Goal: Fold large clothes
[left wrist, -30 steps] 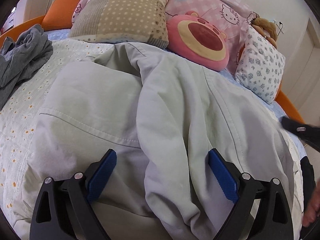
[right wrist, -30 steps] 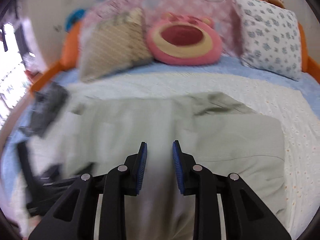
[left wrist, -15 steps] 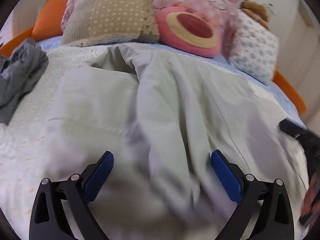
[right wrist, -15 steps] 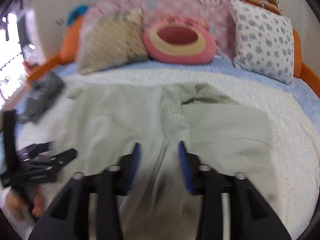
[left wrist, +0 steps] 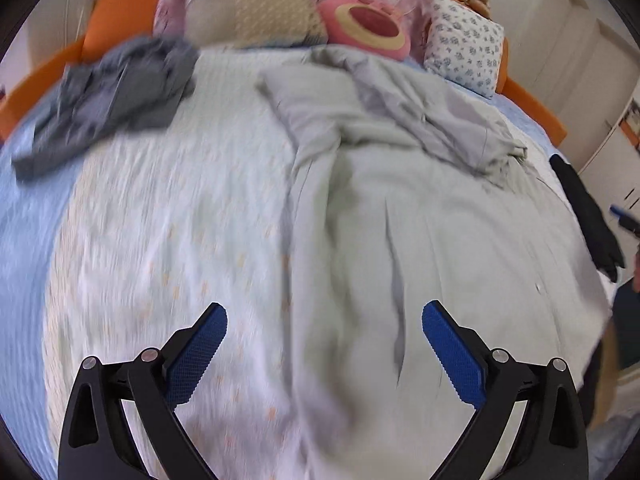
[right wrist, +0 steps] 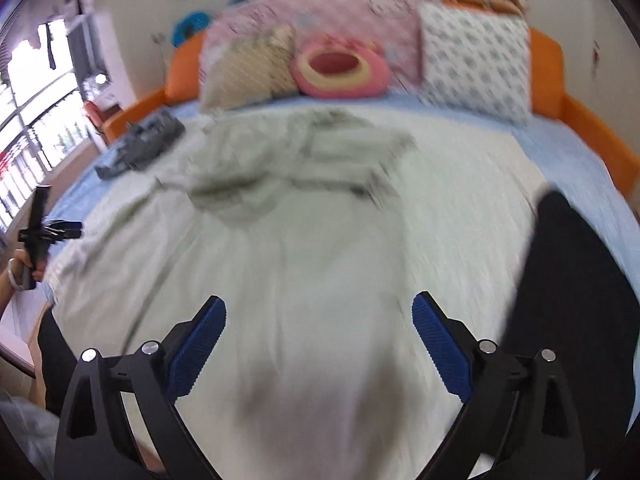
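A large pale green garment [left wrist: 400, 208] lies spread on the bed, bunched and creased at its far end near the pillows [right wrist: 304, 152]. My left gripper [left wrist: 326, 316] hovers open above its near part, with nothing between the blue pads [left wrist: 200, 344]. My right gripper [right wrist: 319, 304] is also open, its jaws still opening; no cloth is pinched between them, the fabric lies below. Each gripper shows in the other's view: the left one [right wrist: 48, 232] in a hand at the left edge, the right one [left wrist: 624, 220] at the right edge. Both views are motion-blurred.
A crumpled grey garment [left wrist: 112, 96] lies at the bed's far left [right wrist: 144, 144]. A black garment [right wrist: 576, 280] lies on the right side [left wrist: 588, 216]. Several pillows and a pink plush cushion [left wrist: 368, 24] line the orange headboard [right wrist: 548, 64].
Both grippers drew back from the pillows and rose, so more of the bed shows. The right gripper's jaws went from nearly shut to wide. The left gripper stayed open.
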